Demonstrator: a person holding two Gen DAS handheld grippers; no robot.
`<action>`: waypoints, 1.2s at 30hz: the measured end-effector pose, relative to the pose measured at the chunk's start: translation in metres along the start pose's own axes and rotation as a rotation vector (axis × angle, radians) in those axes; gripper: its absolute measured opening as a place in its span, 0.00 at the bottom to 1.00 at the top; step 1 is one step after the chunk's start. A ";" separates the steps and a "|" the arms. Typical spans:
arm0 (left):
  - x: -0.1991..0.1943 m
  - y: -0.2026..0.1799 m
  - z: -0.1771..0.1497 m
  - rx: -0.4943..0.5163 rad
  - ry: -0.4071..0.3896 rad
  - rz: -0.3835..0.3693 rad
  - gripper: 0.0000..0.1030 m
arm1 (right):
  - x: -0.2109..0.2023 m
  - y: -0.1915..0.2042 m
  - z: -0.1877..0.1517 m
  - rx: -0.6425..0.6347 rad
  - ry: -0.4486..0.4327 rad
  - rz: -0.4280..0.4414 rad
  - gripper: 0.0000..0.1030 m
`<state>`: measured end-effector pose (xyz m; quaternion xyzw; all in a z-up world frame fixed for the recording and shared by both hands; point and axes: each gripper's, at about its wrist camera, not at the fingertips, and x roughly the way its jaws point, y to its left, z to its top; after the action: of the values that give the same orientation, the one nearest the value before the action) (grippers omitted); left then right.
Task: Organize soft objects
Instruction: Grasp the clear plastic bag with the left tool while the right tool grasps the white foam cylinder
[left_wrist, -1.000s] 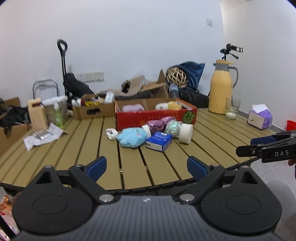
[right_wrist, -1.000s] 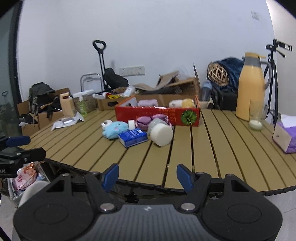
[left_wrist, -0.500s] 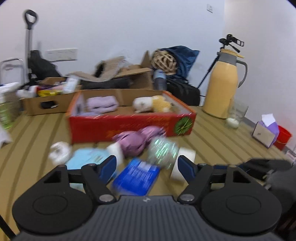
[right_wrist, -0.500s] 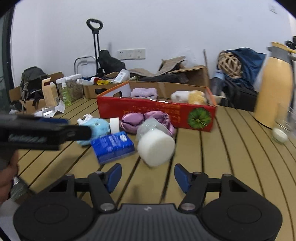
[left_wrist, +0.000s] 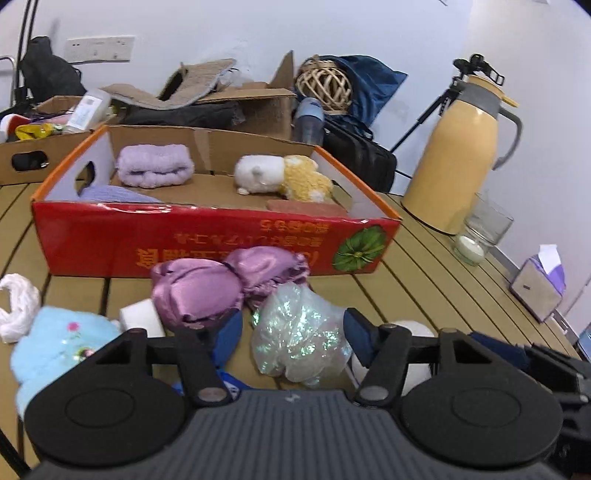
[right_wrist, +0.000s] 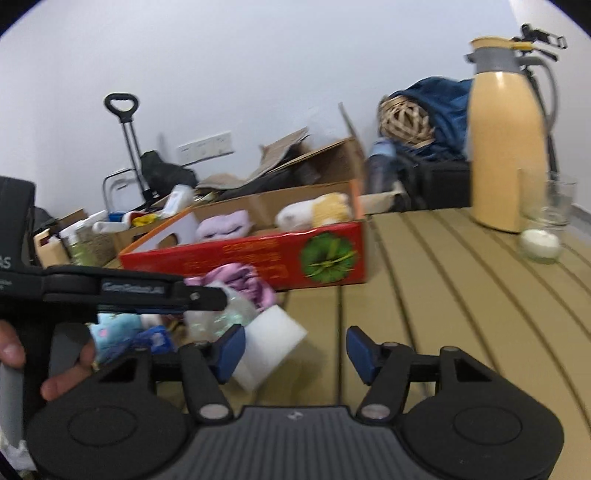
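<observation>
Already, from the left wrist, a purple towel (left_wrist: 154, 165) and plush toy (left_wrist: 282, 178) lie in the red box (left_wrist: 207, 240); the left tool (left_wrist: 291, 332) gapes around the iridescent pouch (left_wrist: 299, 332) on the worktop (left_wrist: 424, 273). From the right wrist, the right tool (right_wrist: 293, 349) hangs open, empty, beside the white sponge (right_wrist: 271, 341); several soft things remain outside.

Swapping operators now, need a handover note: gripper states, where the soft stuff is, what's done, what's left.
Left gripper: open, straddling the iridescent bag, not closed on it.
Right gripper: open, empty, just right of the white foam roll.
Done: lilac towel and white-and-yellow plush lie in the red box.
Left, on the table in front of the box: iridescent bag, purple satin piece, blue plush, foam roll.
</observation>
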<state>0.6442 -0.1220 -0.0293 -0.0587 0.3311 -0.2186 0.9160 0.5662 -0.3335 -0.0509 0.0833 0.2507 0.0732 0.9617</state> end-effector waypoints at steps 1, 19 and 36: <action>0.002 -0.002 0.000 0.007 0.004 -0.004 0.46 | 0.000 -0.002 0.001 0.002 -0.006 -0.013 0.58; -0.030 0.004 -0.002 -0.019 -0.067 -0.030 0.21 | -0.019 0.019 -0.012 -0.154 -0.050 -0.085 0.65; -0.035 -0.004 -0.007 0.020 -0.073 -0.036 0.21 | 0.011 0.023 -0.018 -0.120 0.082 -0.057 0.52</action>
<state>0.6146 -0.1097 -0.0131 -0.0634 0.2942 -0.2359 0.9240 0.5649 -0.3070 -0.0667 0.0152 0.2872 0.0638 0.9556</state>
